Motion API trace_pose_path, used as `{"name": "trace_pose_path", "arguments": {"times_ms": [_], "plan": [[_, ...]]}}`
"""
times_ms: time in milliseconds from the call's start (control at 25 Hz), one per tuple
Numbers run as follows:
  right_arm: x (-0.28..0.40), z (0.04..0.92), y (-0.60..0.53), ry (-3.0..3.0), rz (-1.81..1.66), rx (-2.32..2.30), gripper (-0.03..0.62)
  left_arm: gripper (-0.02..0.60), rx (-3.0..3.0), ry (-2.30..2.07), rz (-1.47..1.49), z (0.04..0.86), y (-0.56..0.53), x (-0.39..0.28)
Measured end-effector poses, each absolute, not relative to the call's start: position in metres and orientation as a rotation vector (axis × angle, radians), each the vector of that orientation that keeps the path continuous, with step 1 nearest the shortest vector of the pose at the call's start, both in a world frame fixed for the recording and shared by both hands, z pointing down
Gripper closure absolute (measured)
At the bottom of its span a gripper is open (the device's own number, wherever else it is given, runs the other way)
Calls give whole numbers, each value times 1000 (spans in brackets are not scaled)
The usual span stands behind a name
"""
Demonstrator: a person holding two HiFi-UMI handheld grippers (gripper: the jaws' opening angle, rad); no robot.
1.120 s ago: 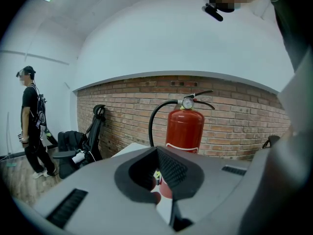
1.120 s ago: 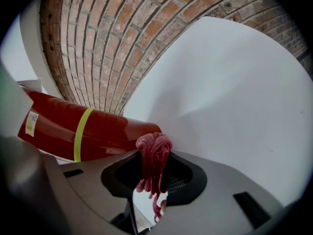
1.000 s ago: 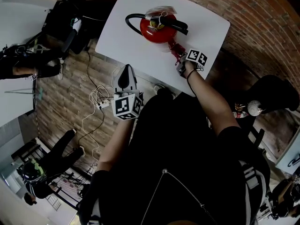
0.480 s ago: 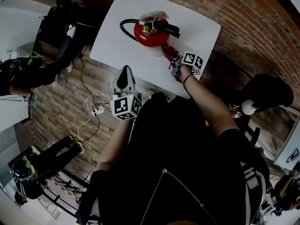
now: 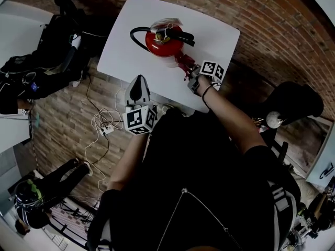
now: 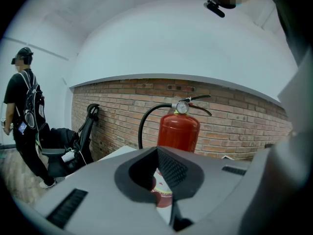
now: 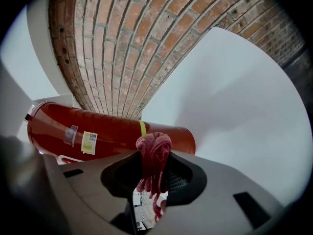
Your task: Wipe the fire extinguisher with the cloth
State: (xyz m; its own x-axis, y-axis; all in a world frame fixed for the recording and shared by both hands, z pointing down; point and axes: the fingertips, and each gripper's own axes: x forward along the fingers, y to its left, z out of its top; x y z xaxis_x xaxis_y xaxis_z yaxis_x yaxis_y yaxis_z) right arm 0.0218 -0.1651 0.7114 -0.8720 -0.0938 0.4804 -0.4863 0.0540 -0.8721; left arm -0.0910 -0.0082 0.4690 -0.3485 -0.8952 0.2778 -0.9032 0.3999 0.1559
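Two tongs are in play, but only one is working. Nearest the person, the left tongs (image 5: pixel 139 82) hang short of the near edge of the bench (image 5: pixel 121 48), above a floor strewn with cables (image 5: pixel 104 120). They are well apart from the fire extinguisher (image 5: pixel 163 42), and their jaws are drawn together with nothing between them. Closer in, at the extinguisher's near-right side, the right tongs (image 7: pixel 154 177) are clenched on a bunched red cloth (image 7: pixel 154 151). The cloth sticks out past the tips toward the lower part of the red cylinder; whether it touches the metal or sits just beside it cannot be told. The extinguisher stands upright around the middle of the bench, its black hose (image 5: pixel 137 31) looping off its left side. The step in hand looks like the start of the wipe itself, with the cloth gripped and brought up to the body. The next move probably calls for pressing the cloth onto the cylinder and dragging it along or round the side, lightly enough not to tip or slide the unheld extinguisher. The idle left tongs could steady it. Room seems fair, since bare bench lies on every side of the extinguisher. However, the right tongs work close to the near edge, and the hose crowds the far-left side.
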Motion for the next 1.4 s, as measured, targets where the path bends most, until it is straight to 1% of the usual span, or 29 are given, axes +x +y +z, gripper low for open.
{"name": "trace_pose_path", "arguments": {"times_ms": [1400], "plan": [[24,591,-161,-2155,1982,403,470,574,1622,-2321,13,466,-38,-79]]}}
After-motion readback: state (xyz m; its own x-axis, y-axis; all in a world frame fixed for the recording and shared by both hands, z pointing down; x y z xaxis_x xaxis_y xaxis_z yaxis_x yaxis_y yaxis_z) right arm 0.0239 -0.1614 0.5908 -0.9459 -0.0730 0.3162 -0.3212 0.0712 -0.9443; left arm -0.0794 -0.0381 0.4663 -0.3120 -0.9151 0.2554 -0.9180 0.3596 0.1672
